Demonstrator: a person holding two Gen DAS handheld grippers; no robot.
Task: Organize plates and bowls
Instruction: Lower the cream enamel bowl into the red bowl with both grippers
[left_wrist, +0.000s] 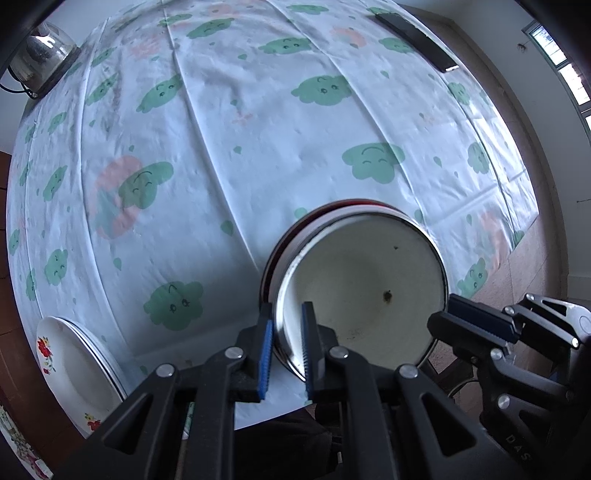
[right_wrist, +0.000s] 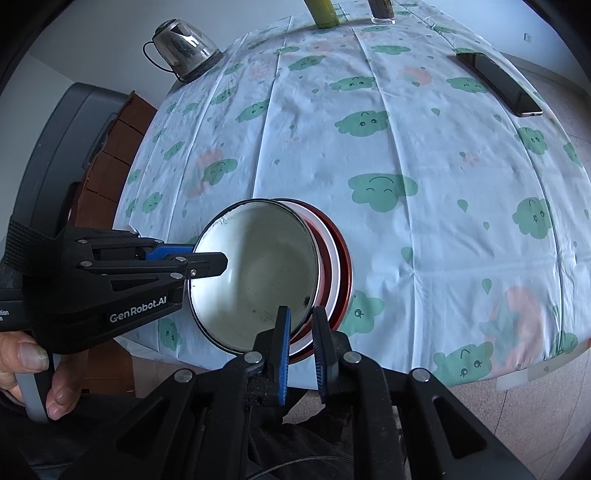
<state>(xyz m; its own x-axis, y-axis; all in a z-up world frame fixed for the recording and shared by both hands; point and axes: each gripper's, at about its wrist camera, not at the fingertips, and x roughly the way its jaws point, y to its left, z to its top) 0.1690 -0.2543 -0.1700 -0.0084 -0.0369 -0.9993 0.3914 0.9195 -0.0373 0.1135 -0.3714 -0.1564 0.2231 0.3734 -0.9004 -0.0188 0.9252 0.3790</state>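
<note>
Your left gripper (left_wrist: 287, 350) pinches the rim of the white bowl (left_wrist: 362, 291), and your right gripper (right_wrist: 301, 347) pinches the opposite rim together with the red-edged bowls (right_wrist: 338, 266) nested under it. The stack sits near the table (left_wrist: 258, 129) edge closest to you. If either pinch slackens, the bowls could tip off that edge.

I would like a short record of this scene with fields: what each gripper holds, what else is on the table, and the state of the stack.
left gripper: shut on the rim of the white enamel bowl
right gripper: shut on the opposite rim of the same bowl, with the red-rimmed bowl beneath
stack: white bowl nested in the red-rimmed one, near the table's front edge
floral plates: stacked at the front left table edge
kettle: far left corner
phone: far right
tablecloth: white with green clouds
</note>
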